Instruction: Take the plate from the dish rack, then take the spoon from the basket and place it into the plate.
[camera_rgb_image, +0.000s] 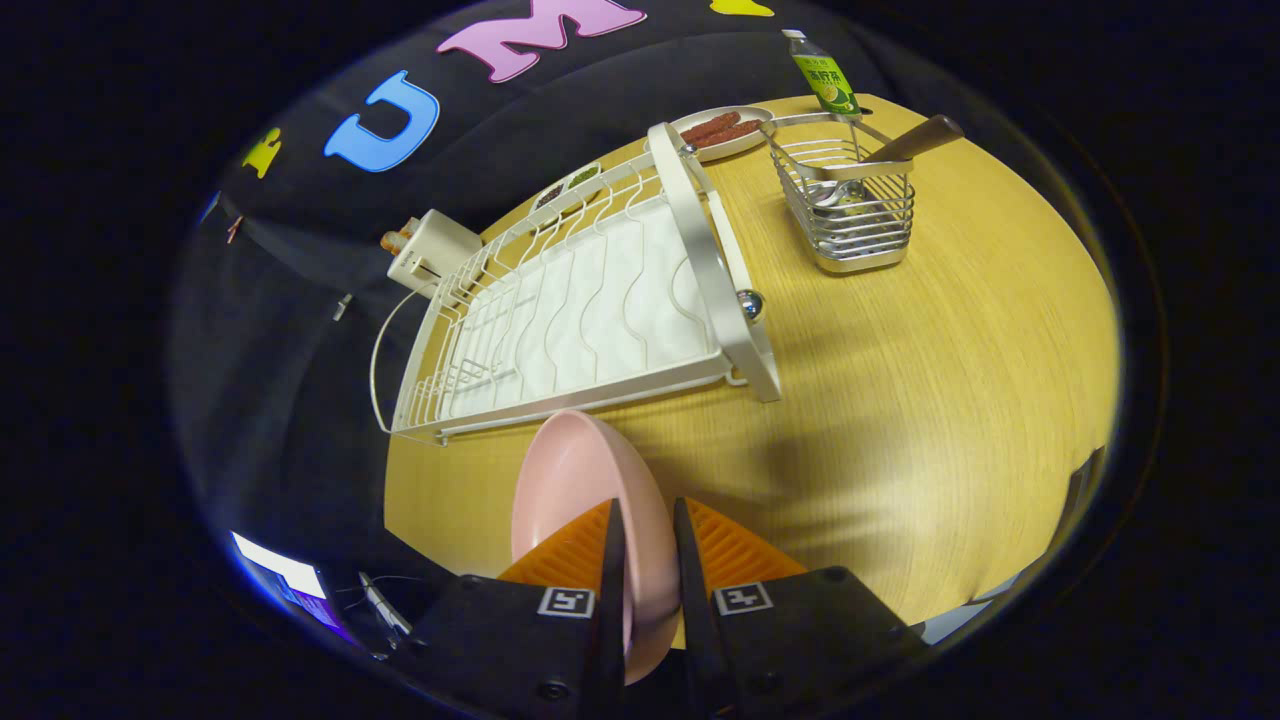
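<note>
Wood-grained yellow counter (900, 400) spread beneath us, black cloth behind it. We saw our hand-held gripper (645, 540) nearly closed, both orange ribbed fingers (570, 555) pressing the rim of the round pink plate (580, 480), which stood on edge between them above the counter. At twelve o'clock, just beyond the plate, lay the white wire dish rack (590, 300). Around one o'clock, well apart, stood the silver wire basket (860, 215) with the wooden-handled metal spoon (900, 145) leaning inside. Beyond it we saw a green-labelled bottle (825, 75).

Bottle (826, 75) label — characters unreadable.
</note>
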